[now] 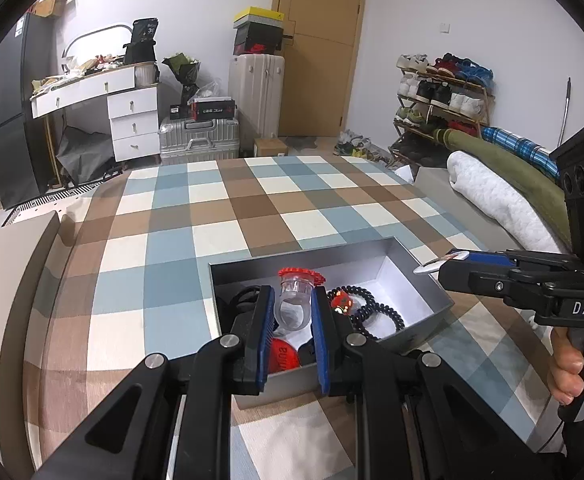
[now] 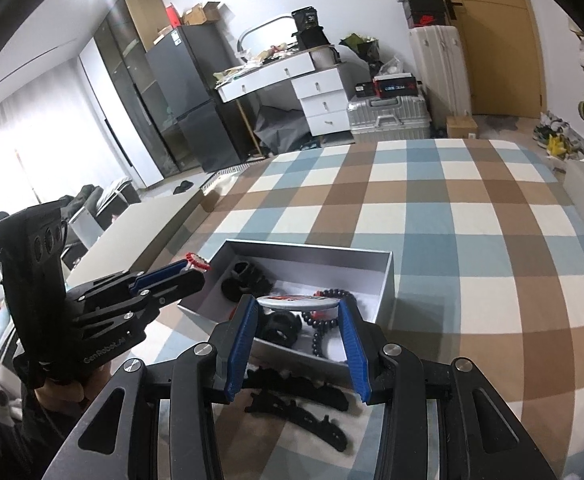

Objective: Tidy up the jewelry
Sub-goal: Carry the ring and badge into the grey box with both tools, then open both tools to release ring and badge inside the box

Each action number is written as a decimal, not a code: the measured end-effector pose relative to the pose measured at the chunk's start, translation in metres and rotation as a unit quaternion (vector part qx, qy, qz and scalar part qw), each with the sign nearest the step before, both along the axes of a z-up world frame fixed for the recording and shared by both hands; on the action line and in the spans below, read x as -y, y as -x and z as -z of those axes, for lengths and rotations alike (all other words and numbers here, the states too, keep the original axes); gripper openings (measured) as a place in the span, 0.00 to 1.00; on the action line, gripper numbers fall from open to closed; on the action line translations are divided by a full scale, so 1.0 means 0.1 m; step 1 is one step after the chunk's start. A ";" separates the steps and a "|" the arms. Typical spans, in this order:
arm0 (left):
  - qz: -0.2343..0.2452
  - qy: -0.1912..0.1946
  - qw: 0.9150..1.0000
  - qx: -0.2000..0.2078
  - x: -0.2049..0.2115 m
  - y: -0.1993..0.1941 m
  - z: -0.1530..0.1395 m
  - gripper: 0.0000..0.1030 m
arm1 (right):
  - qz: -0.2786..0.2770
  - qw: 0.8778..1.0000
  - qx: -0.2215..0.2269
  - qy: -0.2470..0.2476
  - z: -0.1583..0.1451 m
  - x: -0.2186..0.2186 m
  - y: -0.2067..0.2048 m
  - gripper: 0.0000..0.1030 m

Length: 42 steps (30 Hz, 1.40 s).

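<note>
1. The grey box [image 2: 387, 276] sits on the checkered bedspread [image 1: 220, 216], close to its near edge; it is open-topped, with a white lining.
2. Inside the box lie one black bead bracelet [image 1: 375, 308], a small red charm [image 1: 341, 303] touching it, a red round piece [image 1: 284, 354] at the near wall, and dark hair ties [image 2: 248, 278] toward the left end.
3. The left gripper [image 1: 292, 310] hangs over the near wall of the box, its blue-padded fingers [image 1: 266, 320] clamped on a clear plastic ring with a red toothed top [image 1: 296, 288], held upright.
4. The right gripper [image 2: 297, 314] hovers over the right near part of the box, level, its fingers [image 2: 349, 336] pressed on the two edges of a flat round badge [image 2: 297, 301], which lies face up.
5. The two grippers are near each other but apart, each with a hand on its handle below.
6. Beyond the box the bedspread runs broad and bare to its far edge; rolled blankets [image 1: 491, 196] border its right edge.
7. Two black flat parts [image 2: 303, 412] lie on the bedspread just before the near wall of the box.
</note>
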<state>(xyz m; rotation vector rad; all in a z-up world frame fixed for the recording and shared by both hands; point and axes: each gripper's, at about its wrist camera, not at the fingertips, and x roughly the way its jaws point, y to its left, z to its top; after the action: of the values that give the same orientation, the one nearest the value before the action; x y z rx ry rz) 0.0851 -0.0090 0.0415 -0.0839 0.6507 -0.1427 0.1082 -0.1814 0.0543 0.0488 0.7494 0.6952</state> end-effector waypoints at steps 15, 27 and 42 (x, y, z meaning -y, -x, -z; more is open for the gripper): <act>-0.003 -0.013 0.999 -0.035 0.02 -0.17 0.23 0.13 | -0.014 0.999 -0.026 0.017 0.20 -0.18 -0.22 0.40; 0.012 -0.011 0.998 -0.054 0.11 -0.15 0.27 0.13 | -0.032 0.998 -0.045 0.021 0.34 -0.19 -0.38 0.40; 0.017 -0.018 0.998 -0.063 0.22 -0.10 0.26 0.12 | -0.029 0.998 -0.037 0.052 0.33 -0.23 -0.35 0.40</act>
<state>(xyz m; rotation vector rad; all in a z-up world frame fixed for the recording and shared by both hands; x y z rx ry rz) 0.0947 -0.0307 0.0152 -0.0464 0.7800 -0.1596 0.1435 -0.1582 0.0210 -0.0425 0.8598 0.7122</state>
